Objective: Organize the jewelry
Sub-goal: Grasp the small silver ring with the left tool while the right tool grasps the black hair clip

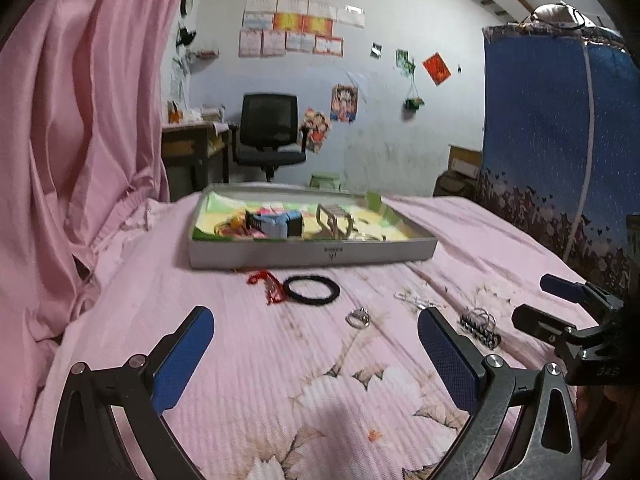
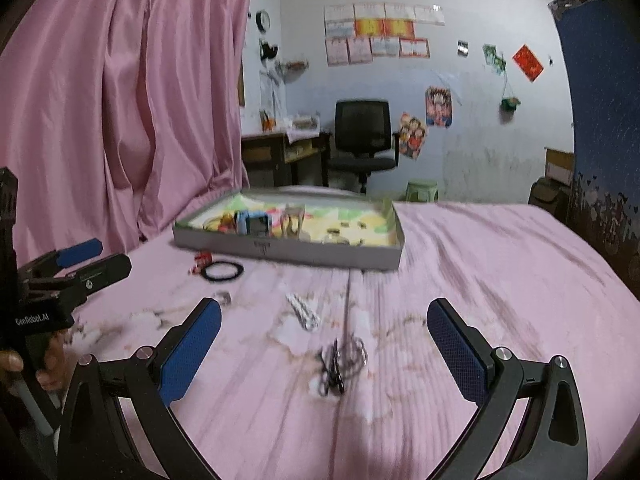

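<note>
A shallow grey tray [image 1: 312,254] [image 2: 288,254] with several small items stands on the pink bed. In front of it lie a red bead string [image 1: 266,286] [image 2: 202,260], a black band [image 1: 312,289] [image 2: 223,271], a silver ring [image 1: 359,317] [image 2: 223,297], a white clip [image 1: 414,301] [image 2: 303,312] and a dark beaded chain with rings [image 1: 480,326] [image 2: 342,364]. My left gripper [image 1: 316,354] is open and empty above the bed, the ring just ahead. My right gripper [image 2: 324,354] is open and empty, with the dark chain between its fingers.
A pink curtain [image 1: 80,120] hangs on the left. A blue patterned hanging [image 1: 548,140] stands on the right. Beyond the bed are a black office chair [image 1: 268,132], a desk [image 1: 192,148] and a green stool [image 2: 422,191]. Each gripper shows in the other's view.
</note>
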Demonstrator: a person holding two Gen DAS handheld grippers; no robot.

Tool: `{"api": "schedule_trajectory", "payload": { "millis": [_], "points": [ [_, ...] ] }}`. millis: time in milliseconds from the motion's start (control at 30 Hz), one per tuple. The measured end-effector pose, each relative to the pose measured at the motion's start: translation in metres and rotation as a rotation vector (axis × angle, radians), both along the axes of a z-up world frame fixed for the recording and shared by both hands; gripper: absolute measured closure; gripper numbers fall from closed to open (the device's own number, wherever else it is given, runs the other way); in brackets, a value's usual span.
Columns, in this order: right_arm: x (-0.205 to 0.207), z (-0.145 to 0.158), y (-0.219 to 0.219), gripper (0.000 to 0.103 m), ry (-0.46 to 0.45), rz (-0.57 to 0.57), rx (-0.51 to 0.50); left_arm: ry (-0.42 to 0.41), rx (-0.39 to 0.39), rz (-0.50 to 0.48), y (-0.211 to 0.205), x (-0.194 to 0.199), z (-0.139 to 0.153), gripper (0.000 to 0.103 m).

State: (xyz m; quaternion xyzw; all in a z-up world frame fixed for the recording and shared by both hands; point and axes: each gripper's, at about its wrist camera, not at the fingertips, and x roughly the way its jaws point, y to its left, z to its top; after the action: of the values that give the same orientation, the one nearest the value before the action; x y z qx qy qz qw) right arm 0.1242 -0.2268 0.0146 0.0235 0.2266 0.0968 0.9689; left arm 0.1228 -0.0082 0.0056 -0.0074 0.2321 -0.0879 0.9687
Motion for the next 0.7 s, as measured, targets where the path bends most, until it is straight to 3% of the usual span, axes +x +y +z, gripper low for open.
{"api": "schedule_trajectory", "payload": {
  "millis": [200, 267, 333, 533, 700],
  "points": [
    [0.008, -0.015, -0.003, 0.003, 0.092, 0.006, 0.003, 0.098, -0.016, -0.040, 0.000, 0.016, -0.011, 0.006],
    [0.010, -0.019, -0.002, 0.015, 0.116, 0.015, -0.002, 0.128, -0.020, -0.057, -0.001, 0.021, -0.014, 0.012],
    [0.013, -0.024, 0.000, 0.033, 0.145, 0.025, -0.007, 0.157, -0.023, -0.073, -0.003, 0.026, -0.017, 0.021],
    [0.020, -0.034, 0.004, 0.063, 0.203, 0.053, -0.006, 0.224, -0.016, -0.122, -0.011, 0.039, -0.024, 0.033],
    [0.024, -0.043, 0.006, 0.071, 0.256, 0.055, -0.004, 0.273, -0.004, -0.150, -0.021, 0.054, -0.027, 0.039]
  ]
}}
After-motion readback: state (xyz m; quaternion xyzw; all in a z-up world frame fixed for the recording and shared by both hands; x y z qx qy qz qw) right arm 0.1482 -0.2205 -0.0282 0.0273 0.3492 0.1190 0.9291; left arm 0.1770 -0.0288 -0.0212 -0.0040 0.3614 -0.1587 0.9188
